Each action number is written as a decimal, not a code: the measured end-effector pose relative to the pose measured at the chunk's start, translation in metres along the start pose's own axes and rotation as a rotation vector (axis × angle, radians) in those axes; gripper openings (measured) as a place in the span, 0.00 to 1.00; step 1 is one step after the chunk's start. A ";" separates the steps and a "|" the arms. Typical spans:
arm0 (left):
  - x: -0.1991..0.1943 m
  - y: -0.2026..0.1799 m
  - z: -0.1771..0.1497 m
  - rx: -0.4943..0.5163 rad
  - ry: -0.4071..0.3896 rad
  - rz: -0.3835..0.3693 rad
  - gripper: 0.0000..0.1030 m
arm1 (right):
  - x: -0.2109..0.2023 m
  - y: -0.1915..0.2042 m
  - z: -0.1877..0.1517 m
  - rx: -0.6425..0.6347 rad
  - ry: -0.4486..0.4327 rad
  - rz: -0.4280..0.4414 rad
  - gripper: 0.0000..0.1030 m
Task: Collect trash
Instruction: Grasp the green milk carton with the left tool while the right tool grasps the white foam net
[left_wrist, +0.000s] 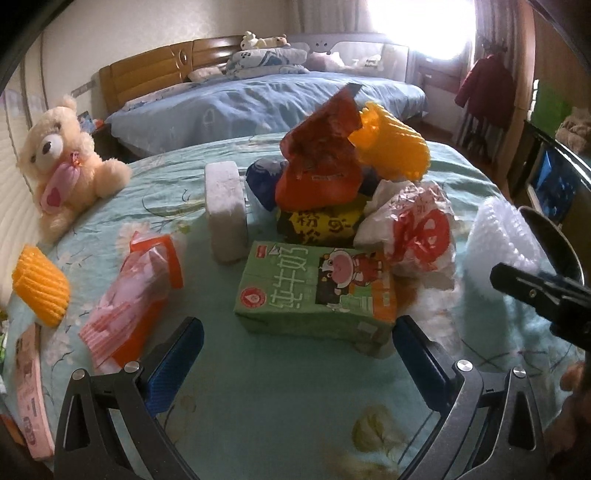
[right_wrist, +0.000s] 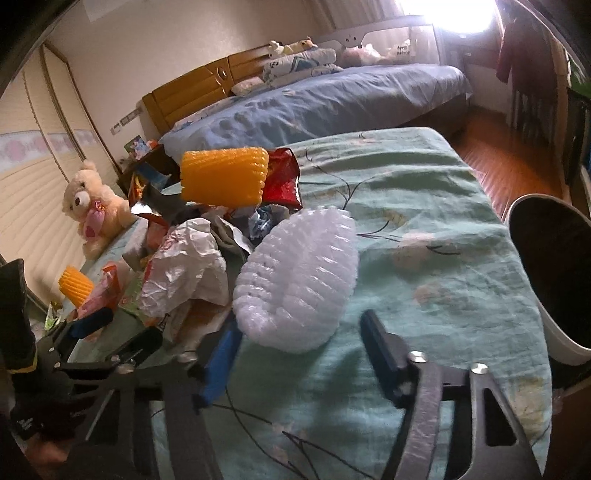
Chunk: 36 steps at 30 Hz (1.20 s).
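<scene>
Two grippers over trash on the table (left_wrist: 280, 398).
Left gripper (left_wrist: 297, 341) fingers released before green carton (left_wrist: 317, 291); right gripper (right_wrist: 299, 354) fingers parted, untouching, about white foam net (right_wrist: 299, 280).

A cream plush teddy bear (left_wrist: 61, 162) with a pink heart on its chest sits at the far left edge of the pale green floral bedsheet (left_wrist: 288, 398), against the ribbed cream wardrobe doors (right_wrist: 33, 206). Beyond lies a second bed under a rumpled blue quilt (left_wrist: 258, 103), backed by a brown wooden headboard (left_wrist: 147, 74) with small soft toys (left_wrist: 264, 40) lined along its top (details too small to tell). A dark red garment (left_wrist: 487, 88) hangs near the bright window (left_wrist: 421, 26).
</scene>
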<state>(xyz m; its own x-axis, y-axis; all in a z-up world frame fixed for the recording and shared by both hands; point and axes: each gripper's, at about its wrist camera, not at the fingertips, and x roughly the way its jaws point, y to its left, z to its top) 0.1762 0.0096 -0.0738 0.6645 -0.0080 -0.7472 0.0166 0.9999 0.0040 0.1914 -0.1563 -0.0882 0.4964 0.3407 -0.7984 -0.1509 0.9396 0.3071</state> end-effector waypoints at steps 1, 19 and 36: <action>0.001 0.001 0.002 -0.006 -0.001 0.001 0.99 | 0.001 0.000 0.001 0.002 0.005 0.010 0.48; -0.004 -0.002 -0.001 0.012 -0.041 -0.065 0.84 | -0.014 -0.003 0.003 0.003 -0.015 0.042 0.27; -0.071 -0.041 -0.023 0.064 -0.113 -0.202 0.84 | -0.056 -0.040 -0.012 0.051 -0.059 0.023 0.27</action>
<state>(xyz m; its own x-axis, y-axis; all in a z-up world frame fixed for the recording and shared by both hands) 0.1115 -0.0307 -0.0364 0.7220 -0.2129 -0.6583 0.2023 0.9749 -0.0934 0.1588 -0.2125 -0.0618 0.5434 0.3583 -0.7591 -0.1200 0.9282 0.3522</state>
